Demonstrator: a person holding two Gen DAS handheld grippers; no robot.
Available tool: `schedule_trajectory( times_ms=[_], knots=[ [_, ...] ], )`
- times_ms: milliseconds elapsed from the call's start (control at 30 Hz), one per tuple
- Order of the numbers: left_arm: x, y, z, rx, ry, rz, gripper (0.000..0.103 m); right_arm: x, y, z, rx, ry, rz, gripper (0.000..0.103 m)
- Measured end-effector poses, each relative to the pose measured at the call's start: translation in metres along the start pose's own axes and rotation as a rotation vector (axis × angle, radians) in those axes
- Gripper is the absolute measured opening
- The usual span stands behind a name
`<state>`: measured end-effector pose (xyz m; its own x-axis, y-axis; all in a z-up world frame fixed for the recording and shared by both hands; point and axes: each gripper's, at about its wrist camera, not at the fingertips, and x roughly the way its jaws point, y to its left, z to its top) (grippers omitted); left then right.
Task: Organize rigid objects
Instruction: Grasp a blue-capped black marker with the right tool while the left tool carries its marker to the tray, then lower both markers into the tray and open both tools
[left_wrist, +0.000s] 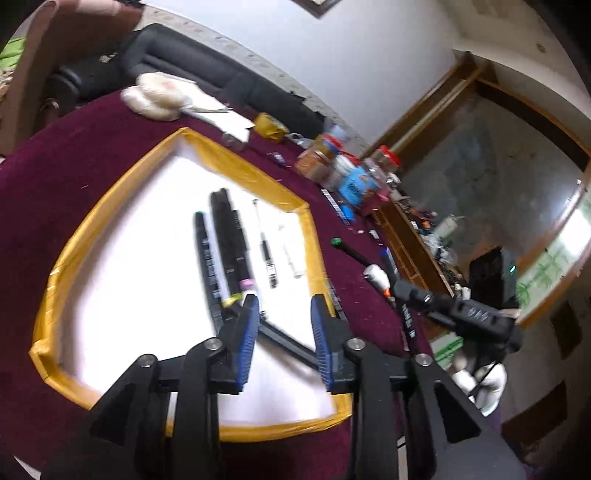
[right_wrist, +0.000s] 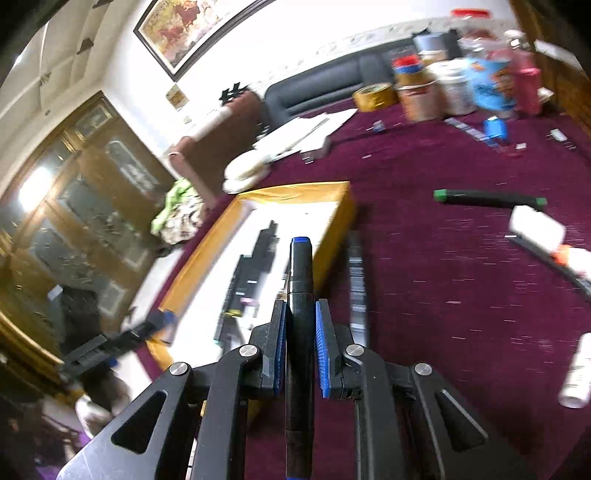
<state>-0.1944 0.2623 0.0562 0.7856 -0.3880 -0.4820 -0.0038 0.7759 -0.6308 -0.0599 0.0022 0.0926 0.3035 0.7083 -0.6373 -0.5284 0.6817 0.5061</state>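
Two grippers are at work over a maroon tablecloth (right_wrist: 443, 295). The right gripper (right_wrist: 300, 347), low in the centre of its own view, has its blue-padded fingers (right_wrist: 322, 354) closed tight on a black marker with a blue cap (right_wrist: 301, 288), which points up the frame toward the near corner of the yellow-rimmed tray (right_wrist: 332, 229). The left gripper (left_wrist: 284, 332), at the bottom centre of the left wrist view, has its fingers (left_wrist: 251, 332) spread wide with nothing between them, hanging above the tray's lower right part (left_wrist: 107, 192). On the tray's white floor, around the middle of that frame, several pens and markers (left_wrist: 229, 243) lie roughly side by side, with a slim pen (left_wrist: 267, 254) and a small white piece (left_wrist: 293, 258) to their right. Outside the tray, right of centre in the right wrist view, a green-capped black marker (right_wrist: 487, 197) rests on the cloth near a white glue bottle (right_wrist: 539, 229). Jars and tins (right_wrist: 443, 85) crowd the upper right.
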Motion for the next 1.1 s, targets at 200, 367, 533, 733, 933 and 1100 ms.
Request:
schedule_trajectory(
  times_ms=[200, 367, 533, 733, 933, 1100],
  knots=[
    [-0.01, 0.02, -0.009, -0.025, -0.006, 0.063, 0.034, 0.057, 0.039, 0.01, 0.0, 0.09, 0.028, 0.014],
    [-0.017, 0.033, -0.01, -0.048, -0.011, 0.05, 0.041, 0.108, 0.04, 0.02, 0.064, 0.15, -0.042, 0.014],
    [-0.02, 0.037, -0.012, -0.04, -0.006, 0.038, 0.041, 0.143, 0.039, 0.033, 0.079, 0.187, -0.115, 0.014],
    [-0.023, 0.036, -0.012, -0.028, -0.004, 0.044, 0.044, 0.145, 0.039, 0.036, 0.021, 0.215, -0.192, 0.019],
    [-0.024, 0.037, -0.01, -0.032, -0.013, 0.042, 0.048, 0.114, 0.077, 0.005, -0.226, 0.318, -0.158, 0.024],
    [-0.019, 0.038, -0.008, -0.046, -0.014, 0.042, 0.048, 0.101, 0.094, -0.02, -0.286, 0.345, -0.111, 0.024]
  ],
)
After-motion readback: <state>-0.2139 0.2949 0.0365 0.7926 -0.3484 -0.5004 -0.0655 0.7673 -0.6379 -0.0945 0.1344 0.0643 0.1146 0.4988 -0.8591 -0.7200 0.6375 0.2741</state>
